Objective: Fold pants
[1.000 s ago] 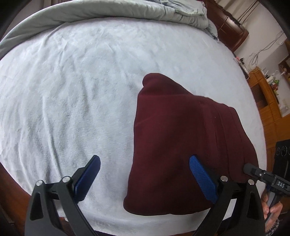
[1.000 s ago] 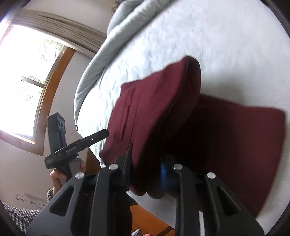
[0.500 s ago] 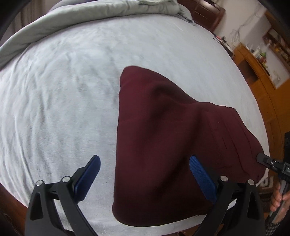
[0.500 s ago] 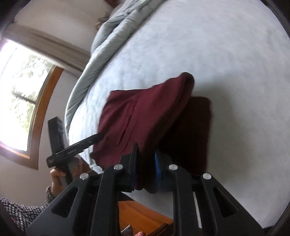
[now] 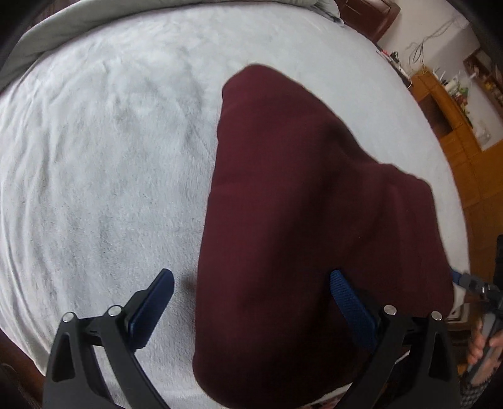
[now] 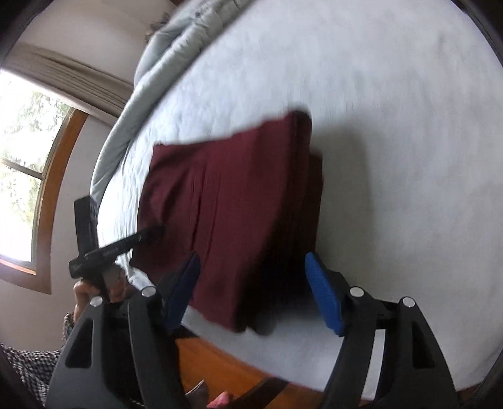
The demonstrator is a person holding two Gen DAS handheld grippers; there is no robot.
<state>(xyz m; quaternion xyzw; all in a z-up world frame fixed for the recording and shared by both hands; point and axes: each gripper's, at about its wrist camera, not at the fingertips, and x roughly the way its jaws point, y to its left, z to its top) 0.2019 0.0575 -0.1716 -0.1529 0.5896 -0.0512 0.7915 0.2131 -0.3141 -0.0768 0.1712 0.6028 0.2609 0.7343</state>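
Note:
The maroon pants [image 5: 298,220] lie folded on the white bed blanket [image 5: 94,157], near the bed's front edge. My left gripper [image 5: 251,280] hovers open over their near left part, its left finger [image 5: 157,299] above bare blanket and its right finger [image 5: 349,302] above the cloth. In the right wrist view the pants [image 6: 232,195] lie in stacked layers. My right gripper [image 6: 251,261] is above their near end with its jaws opening; the cloth lies beneath and between the pads, which do not press on it. The left gripper's finger [image 6: 125,245] reaches over the pants' left edge.
A grey duvet [image 5: 94,22] is bunched along the bed's far side. A wooden cabinet [image 5: 456,126] stands at the right, a window [image 6: 22,157] at the left. The bed's wooden frame [image 6: 220,361] runs just below the pants. A hand [image 5: 484,346] holds the right gripper.
The right gripper's jaws went from shut on the lifted pants layer to apart. That layer has dropped flat onto the one below. The left gripper has moved closer over the pants.

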